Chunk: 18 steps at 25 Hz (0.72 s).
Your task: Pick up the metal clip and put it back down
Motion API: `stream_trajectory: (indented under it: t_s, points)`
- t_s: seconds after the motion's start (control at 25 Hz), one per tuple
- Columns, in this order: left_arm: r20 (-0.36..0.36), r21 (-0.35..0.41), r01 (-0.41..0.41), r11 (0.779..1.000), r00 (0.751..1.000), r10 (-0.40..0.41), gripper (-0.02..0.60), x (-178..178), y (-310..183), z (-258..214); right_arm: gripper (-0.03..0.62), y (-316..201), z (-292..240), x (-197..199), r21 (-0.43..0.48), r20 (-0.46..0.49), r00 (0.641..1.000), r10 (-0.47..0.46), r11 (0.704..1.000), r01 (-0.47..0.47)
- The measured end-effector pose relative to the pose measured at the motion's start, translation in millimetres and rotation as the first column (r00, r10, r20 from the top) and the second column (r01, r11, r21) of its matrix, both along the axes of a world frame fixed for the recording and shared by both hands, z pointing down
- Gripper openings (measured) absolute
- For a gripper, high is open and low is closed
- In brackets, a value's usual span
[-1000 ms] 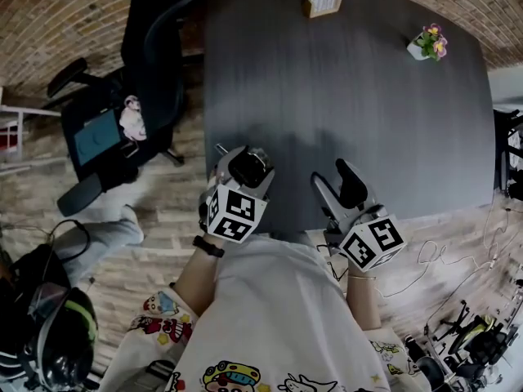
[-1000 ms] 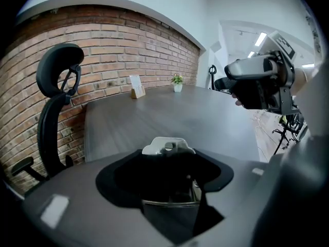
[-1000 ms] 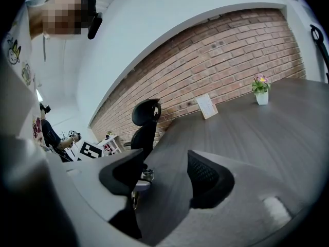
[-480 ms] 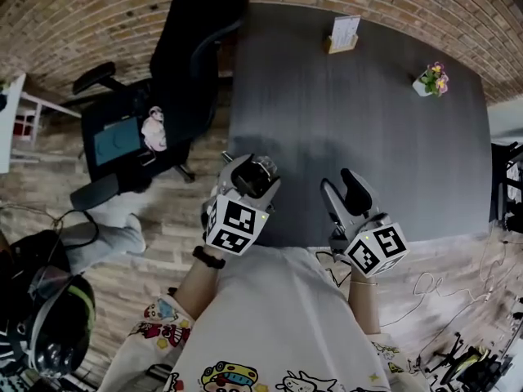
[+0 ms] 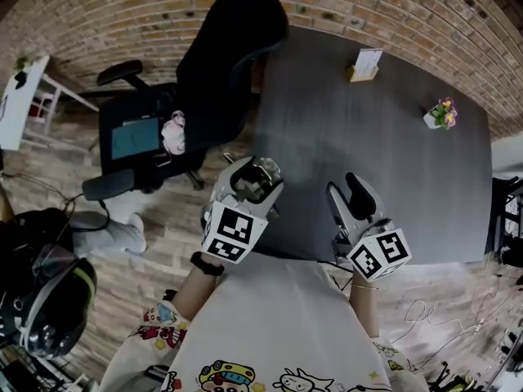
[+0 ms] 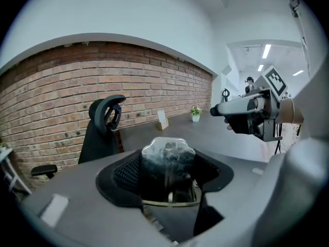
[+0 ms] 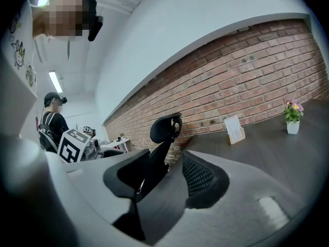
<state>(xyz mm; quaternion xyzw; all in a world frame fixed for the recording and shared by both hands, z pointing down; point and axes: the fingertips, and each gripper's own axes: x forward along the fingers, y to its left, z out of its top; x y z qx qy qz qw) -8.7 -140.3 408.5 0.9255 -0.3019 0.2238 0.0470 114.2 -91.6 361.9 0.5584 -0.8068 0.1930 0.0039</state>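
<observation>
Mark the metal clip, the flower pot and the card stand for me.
metal clip [image 6: 168,161], left gripper view, its shiny body.
flower pot [image 5: 444,113], head view, the blossoms.
card stand [image 5: 367,60], head view, the white card.

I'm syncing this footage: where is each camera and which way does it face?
Head view: on the person's head, steeply down at the table; shows shirt, left claw shut on the metal clip, right claw empty, jaws just been closing.
Left gripper view: on the left claw, along its jaws toward the brick wall; shows the right claw.
Right gripper view: on the right claw, toward that wall; shows the left claw's marker cube.
Shared: all show card stand and flower pot.
</observation>
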Motion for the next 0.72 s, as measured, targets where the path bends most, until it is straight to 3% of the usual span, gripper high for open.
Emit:
stream_trajectory:
  t_s: [0.32, 0.72]
  points:
    - [-0.054, 0.049, 0.07, 0.996, 0.996, -0.067, 0.308, -40.7, -6.9, -26.9, 0.187, -18.5, -13.8, -24.7, 0.047, -0.06, 0.997, -0.044, 0.998, 0.047]
    - [-0.115, 0.061, 0.106, 0.993, 0.988, -0.098, 0.308, -67.6, -7.7, -49.1, 0.154, -23.2, -25.2, -33.0, 0.078, -0.109, 0.994, -0.018, 0.997, 0.027]
